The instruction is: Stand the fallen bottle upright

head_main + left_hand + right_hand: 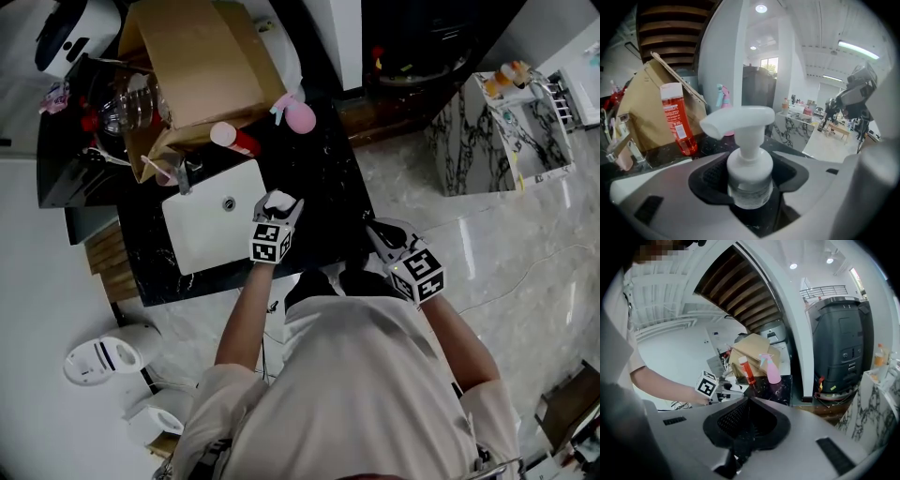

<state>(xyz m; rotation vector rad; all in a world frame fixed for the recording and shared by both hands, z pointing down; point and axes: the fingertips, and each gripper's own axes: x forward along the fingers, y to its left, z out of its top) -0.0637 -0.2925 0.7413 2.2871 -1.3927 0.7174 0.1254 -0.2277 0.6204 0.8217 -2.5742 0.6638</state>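
A clear pump bottle with a white pump head (749, 154) stands upright between the jaws of my left gripper (751, 208), which is shut on its neck and shoulder. In the head view the left gripper (278, 212) holds the pump bottle (279, 200) at the right edge of the white sink (202, 239) on the black counter (323, 178). My right gripper (378, 232) hovers off the counter's right edge. In the right gripper view its jaws (746, 427) are closed together with nothing between them.
A red bottle (677, 119) stands against an open cardboard box (644, 103), with a pink spray bottle (723, 99) to its right. In the head view the box (192, 70) fills the counter's back. A faucet (183, 176) is behind the sink. Marble floor lies to the right.
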